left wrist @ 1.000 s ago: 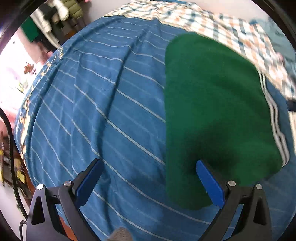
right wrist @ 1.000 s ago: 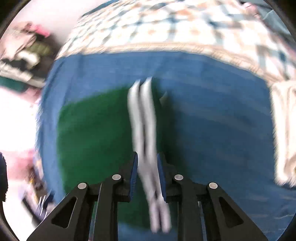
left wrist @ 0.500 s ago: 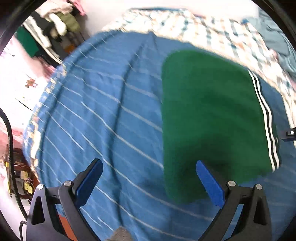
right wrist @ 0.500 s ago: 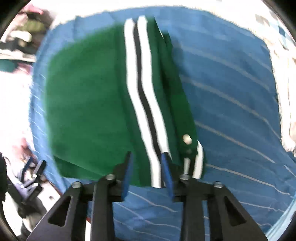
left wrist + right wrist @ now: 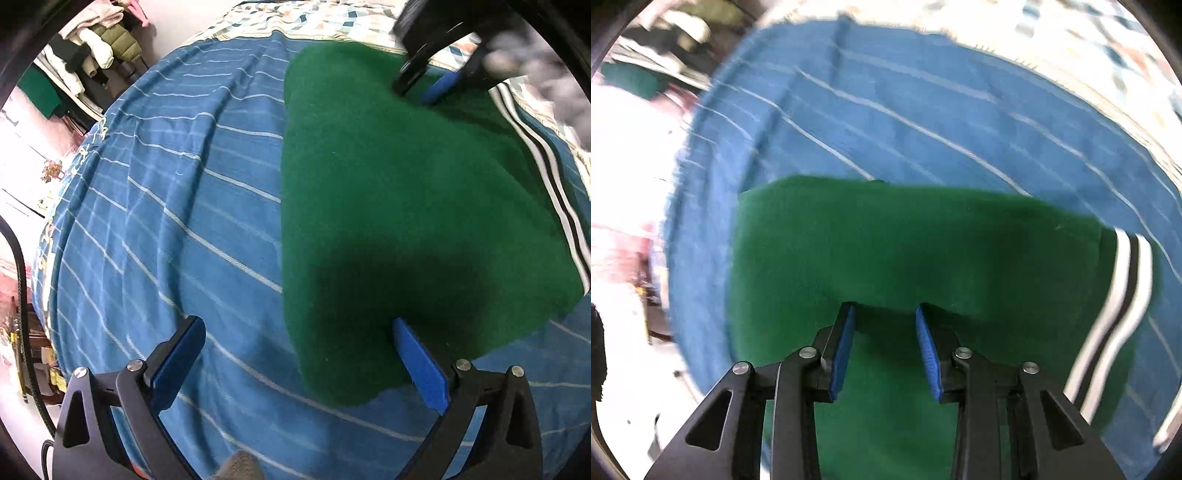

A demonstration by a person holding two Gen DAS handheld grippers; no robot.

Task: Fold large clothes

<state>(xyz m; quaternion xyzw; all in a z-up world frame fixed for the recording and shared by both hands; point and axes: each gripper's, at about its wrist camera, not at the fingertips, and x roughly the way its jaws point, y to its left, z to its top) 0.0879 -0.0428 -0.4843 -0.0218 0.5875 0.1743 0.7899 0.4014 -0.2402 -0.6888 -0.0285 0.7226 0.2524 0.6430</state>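
A folded green garment (image 5: 406,184) with white and black stripes (image 5: 546,177) along its right edge lies flat on a blue striped bed sheet (image 5: 166,203). My left gripper (image 5: 295,325) hovers wide open over the garment's near left corner, with one pad over the sheet and the other over green cloth. My right gripper (image 5: 412,96) hangs above the garment's far part. In the right wrist view my right gripper (image 5: 885,308) is open over plain green garment (image 5: 886,240), nothing between its pads, and the stripes (image 5: 1123,295) run off to its right.
A checked quilt (image 5: 314,18) covers the far end of the bed. A heap of clothes (image 5: 92,48) sits beyond the bed's far left corner. A black cable (image 5: 18,258) hangs at the left edge, by the floor.
My right gripper opened off the striped edge and swept across the garment, coming into the left wrist view at top right. The left gripper sank a little toward the near corner.
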